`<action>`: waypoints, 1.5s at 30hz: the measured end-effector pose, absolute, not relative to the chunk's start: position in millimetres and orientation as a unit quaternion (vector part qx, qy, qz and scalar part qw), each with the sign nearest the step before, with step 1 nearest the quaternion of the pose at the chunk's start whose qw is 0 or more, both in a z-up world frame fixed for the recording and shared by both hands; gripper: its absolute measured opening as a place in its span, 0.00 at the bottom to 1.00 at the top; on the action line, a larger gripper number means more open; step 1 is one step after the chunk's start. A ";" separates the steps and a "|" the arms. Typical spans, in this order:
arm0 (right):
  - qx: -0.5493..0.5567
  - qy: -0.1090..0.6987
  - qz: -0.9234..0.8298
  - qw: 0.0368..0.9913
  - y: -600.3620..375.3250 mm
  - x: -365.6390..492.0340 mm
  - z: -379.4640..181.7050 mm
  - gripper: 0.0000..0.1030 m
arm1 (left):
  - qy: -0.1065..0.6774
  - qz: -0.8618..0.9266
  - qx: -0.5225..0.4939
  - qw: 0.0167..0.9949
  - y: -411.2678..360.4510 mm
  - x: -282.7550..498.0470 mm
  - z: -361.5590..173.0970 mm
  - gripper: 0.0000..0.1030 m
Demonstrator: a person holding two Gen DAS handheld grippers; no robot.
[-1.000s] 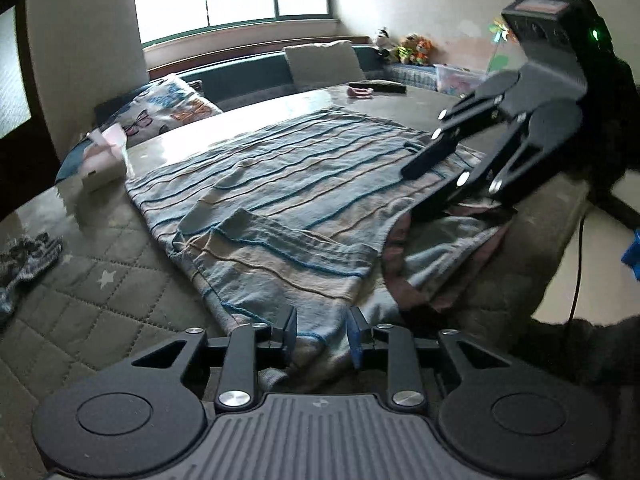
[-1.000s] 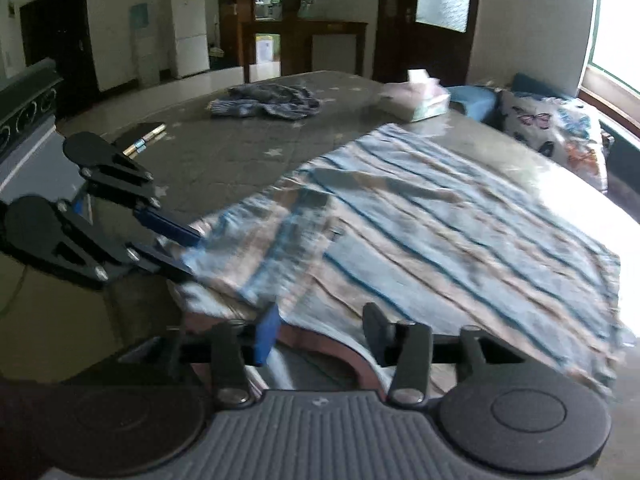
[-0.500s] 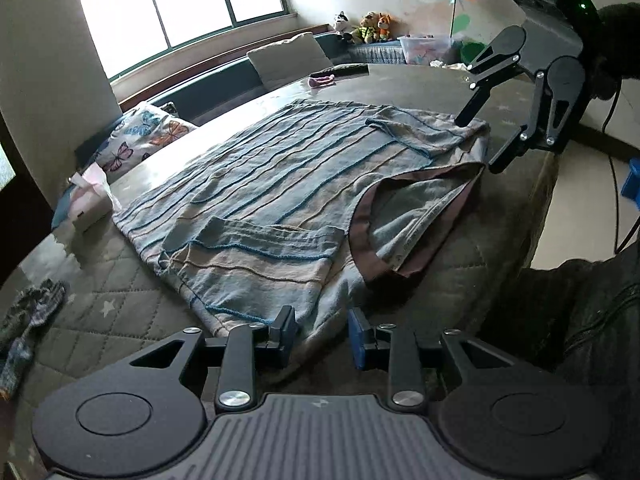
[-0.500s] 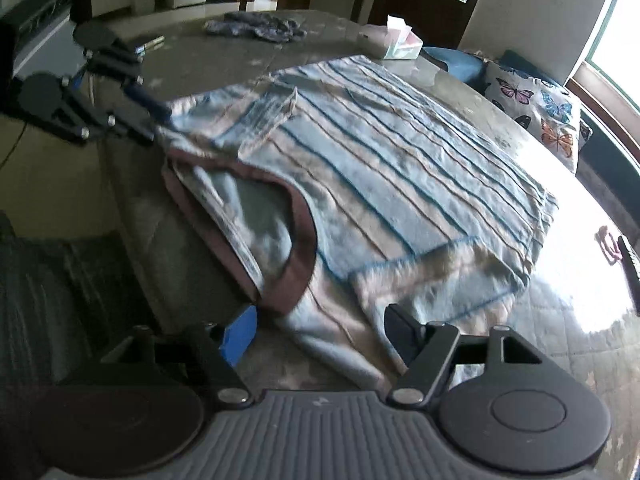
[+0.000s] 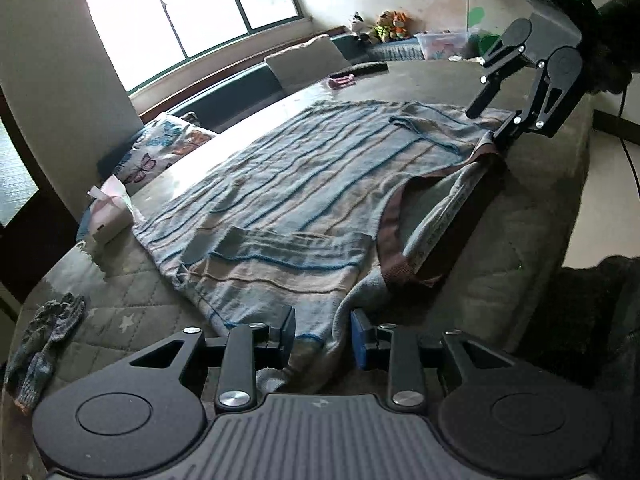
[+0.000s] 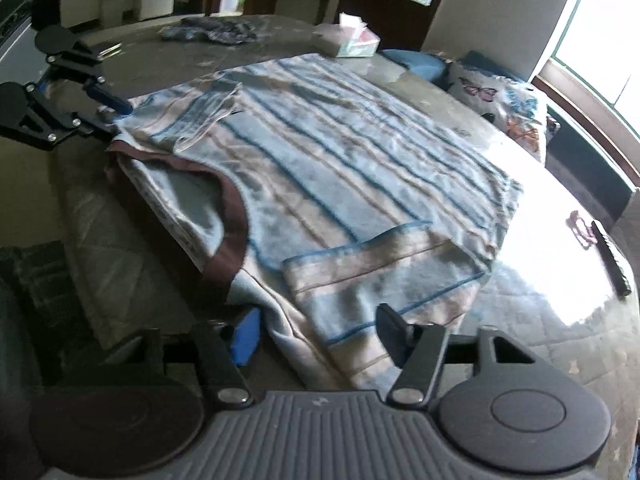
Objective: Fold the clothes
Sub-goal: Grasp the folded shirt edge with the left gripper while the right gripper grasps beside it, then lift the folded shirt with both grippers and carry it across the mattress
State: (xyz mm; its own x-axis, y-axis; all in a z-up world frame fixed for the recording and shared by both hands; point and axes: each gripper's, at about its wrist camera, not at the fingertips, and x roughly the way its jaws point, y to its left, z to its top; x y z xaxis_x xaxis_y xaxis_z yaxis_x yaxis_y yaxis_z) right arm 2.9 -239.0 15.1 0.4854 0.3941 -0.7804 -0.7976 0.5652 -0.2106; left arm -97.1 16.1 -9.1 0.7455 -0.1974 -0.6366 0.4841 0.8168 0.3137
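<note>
The left claw [image 5: 322, 334] stands partly open at the near shoulder of the striped shirt [image 5: 320, 196], cloth lying between its fingers; whether the pads press on it cannot be told. The right claw [image 6: 318, 330] straddles the other shoulder with its jaws closing, fabric between them but the pads still apart from it. The shirt lies spread flat on the quilted table [image 6: 560, 320], both sleeves folded inward, the brown collar [image 6: 232, 236] at the table edge between the two claws. Farther off sit a tissue box [image 5: 108, 216], a grey glove [image 5: 44, 340] and a butterfly cushion [image 5: 160, 148]. The far table edge glares white, and the right wrist view is blurred.
</note>
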 end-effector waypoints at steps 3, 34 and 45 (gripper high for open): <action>-0.281 0.354 0.371 0.811 -241.6 4.5 13.7 0.41 | 0.303 -0.194 0.239 0.902 17.3 -97.2 -10.0 0.31; -0.204 0.269 0.368 0.866 -250.7 -43.4 96.1 0.04 | 0.223 -0.176 0.156 0.946 43.9 -116.2 71.5 0.04; -0.182 0.277 0.359 0.872 -234.7 62.4 110.9 0.04 | 0.216 -0.166 0.143 0.951 59.9 -5.7 88.9 0.02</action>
